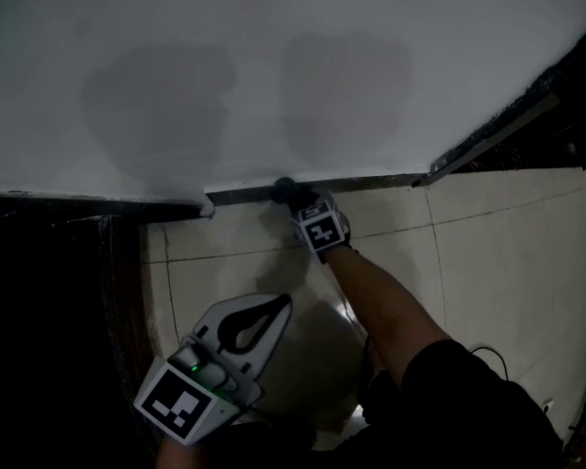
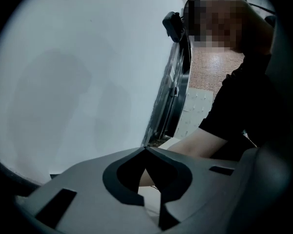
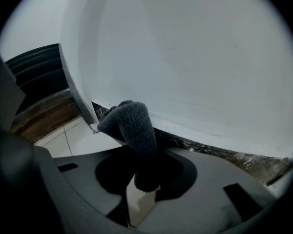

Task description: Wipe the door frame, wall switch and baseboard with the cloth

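A dark grey fuzzy cloth [image 3: 132,126] is pinched in my right gripper [image 3: 145,147], whose jaws are shut on it. The cloth's free end presses against the dark baseboard [image 3: 205,147] at the foot of the white wall [image 3: 195,57]. In the head view the right gripper [image 1: 298,200] reaches forward on an outstretched arm, the cloth [image 1: 285,190] touching the baseboard [image 1: 361,182]. My left gripper [image 1: 281,304] hangs lower left, away from the wall, jaws shut with nothing between them. In its own view the left gripper [image 2: 145,148] has its tips meeting.
A dark door frame [image 1: 68,262] stands at the left, and another dark frame [image 1: 508,125] angles off at the right. Pale floor tiles [image 1: 488,233] spread below the wall. A cable [image 1: 488,355] lies on the floor by the person's knee.
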{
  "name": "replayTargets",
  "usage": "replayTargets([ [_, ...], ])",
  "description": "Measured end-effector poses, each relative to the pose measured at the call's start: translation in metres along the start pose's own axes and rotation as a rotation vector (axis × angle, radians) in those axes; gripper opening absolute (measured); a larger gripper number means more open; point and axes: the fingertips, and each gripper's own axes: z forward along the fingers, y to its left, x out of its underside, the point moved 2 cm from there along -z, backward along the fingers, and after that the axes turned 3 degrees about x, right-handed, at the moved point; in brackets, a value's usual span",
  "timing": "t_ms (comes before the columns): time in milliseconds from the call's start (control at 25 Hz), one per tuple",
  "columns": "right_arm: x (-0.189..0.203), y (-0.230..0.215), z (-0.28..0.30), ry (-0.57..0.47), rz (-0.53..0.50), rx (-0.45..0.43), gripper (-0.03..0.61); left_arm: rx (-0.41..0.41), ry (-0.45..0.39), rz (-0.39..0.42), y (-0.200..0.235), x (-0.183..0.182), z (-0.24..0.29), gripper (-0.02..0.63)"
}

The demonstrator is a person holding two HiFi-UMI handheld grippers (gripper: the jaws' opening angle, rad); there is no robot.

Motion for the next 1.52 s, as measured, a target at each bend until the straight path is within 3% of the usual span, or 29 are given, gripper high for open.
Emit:
replayTargets([
  [440, 0.011, -0.045, -0.022, -0.003, 0.025, 0.038, 0.092, 0.014, 0.072, 0.078, -0.024, 0.004, 0.018, -0.006],
  [1040, 0.041, -0.127, -0.056, 0.022, 0.075, 0.134, 0.094, 0.063, 0.073, 0.039, -0.025, 0.015, 0.057, -0.006],
  [1520, 0.058, -0.158, -0.065, 0.041, 0.163, 0.206, 0.094, 0.079, 0.079, 0.040, -0.026, 0.015, 0.066, -0.006],
])
